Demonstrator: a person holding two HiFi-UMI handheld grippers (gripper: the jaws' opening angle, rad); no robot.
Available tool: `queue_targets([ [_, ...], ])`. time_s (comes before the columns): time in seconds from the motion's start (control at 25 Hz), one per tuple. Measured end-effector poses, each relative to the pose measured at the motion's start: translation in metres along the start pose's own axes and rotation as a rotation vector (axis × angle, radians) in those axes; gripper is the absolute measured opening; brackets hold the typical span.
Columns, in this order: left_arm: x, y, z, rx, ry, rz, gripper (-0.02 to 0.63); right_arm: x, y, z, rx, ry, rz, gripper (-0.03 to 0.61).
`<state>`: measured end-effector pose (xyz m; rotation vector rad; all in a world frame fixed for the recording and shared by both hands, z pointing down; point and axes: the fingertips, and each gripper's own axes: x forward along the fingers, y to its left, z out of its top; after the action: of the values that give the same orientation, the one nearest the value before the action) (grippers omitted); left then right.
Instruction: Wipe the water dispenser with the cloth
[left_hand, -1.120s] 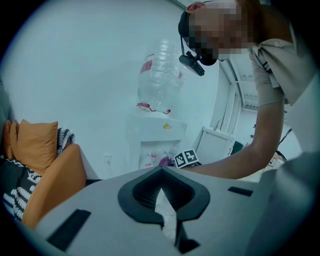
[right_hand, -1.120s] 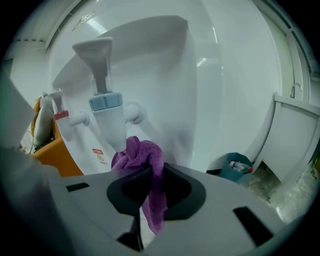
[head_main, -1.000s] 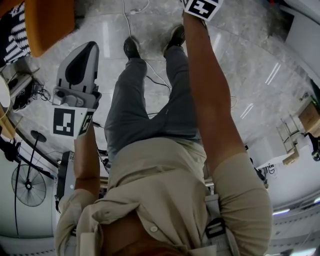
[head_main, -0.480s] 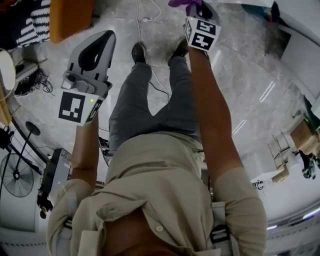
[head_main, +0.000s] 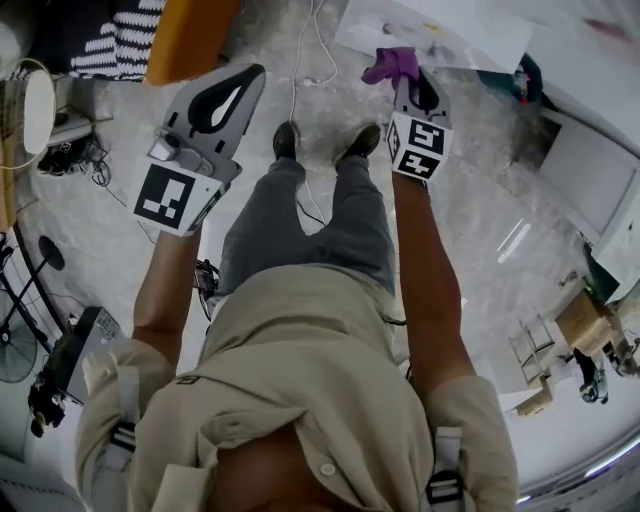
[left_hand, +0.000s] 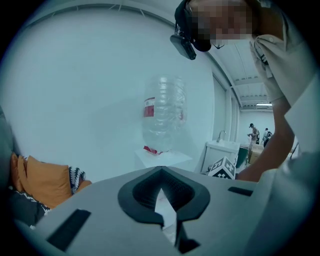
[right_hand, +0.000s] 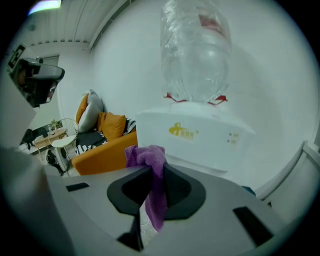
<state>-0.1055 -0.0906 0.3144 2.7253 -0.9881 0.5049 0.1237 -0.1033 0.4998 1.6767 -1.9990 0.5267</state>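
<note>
Cloth (right_hand: 149, 167), purple, is pinched between the pressed-together jaws of your right gripper (right_hand: 148, 172). A bunched wad stands above the jaw tips and a thin tail hangs below. The water dispenser (right_hand: 200, 137) is a white box with a yellow logo. It stands ahead of that gripper against a white wall, near the cloth but not touching it. A clear bottle (right_hand: 196, 55) sits upended on its top, and an orange sofa (right_hand: 97, 152) is to its left. Your left gripper (left_hand: 161, 174) is raised beside the right one, jaws together on nothing.

Likely risks from here:

- The jaws seem to hold only a narrow fold of the cloth. Drag against the dispenser's surface could pull it free, so it drops to the floor.
- The wad sits only a little past the jaw tips. If you meet the surface at a flat angle, hard plastic may scrape the housing instead of fabric.
- A firm or high stroke could knock the bottle, which looks to be only resting in its socket.
- A white cable (head_main: 300, 60) trails across the floor by your shoes (head_main: 322, 140) and could catch a foot if you step forward.
- The empty left gripper could bump the dispenser if it drifts closer.
</note>
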Motion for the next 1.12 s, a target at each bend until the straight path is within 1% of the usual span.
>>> queue_targets([
  [0.16, -0.018, 0.006, 0.030, 0.000, 0.001, 0.011, 0.015, -0.038, 0.000, 0.056, -0.002, -0.070, -0.003, 0.061],
  [0.32, -0.044, 0.017, 0.060, 0.004, -0.036, 0.039, 0.015, -0.081, 0.013, 0.109, -0.028, -0.140, 0.010, 0.061],
  [0.48, -0.074, 0.025, 0.085, 0.017, -0.074, 0.061, 0.015, -0.130, 0.031, 0.162, -0.064, -0.214, 0.038, 0.061],
  [0.64, -0.100, 0.026, 0.103, 0.026, -0.104, 0.080, 0.015, -0.178, 0.046, 0.210, -0.093, -0.289, 0.079, 0.061],
  [0.84, -0.128, 0.021, 0.114, 0.023, -0.120, 0.089, 0.015, -0.225, 0.063, 0.252, -0.135, -0.338, 0.123, 0.056],
  [1.0, -0.144, 0.017, 0.125, 0.026, -0.135, 0.083, 0.015, -0.256, 0.070, 0.274, -0.125, -0.380, 0.130, 0.055],
  [1.12, -0.153, 0.016, 0.137, 0.038, -0.159, 0.077, 0.015, -0.276, 0.076, 0.289, -0.139, -0.409, 0.132, 0.055],
])
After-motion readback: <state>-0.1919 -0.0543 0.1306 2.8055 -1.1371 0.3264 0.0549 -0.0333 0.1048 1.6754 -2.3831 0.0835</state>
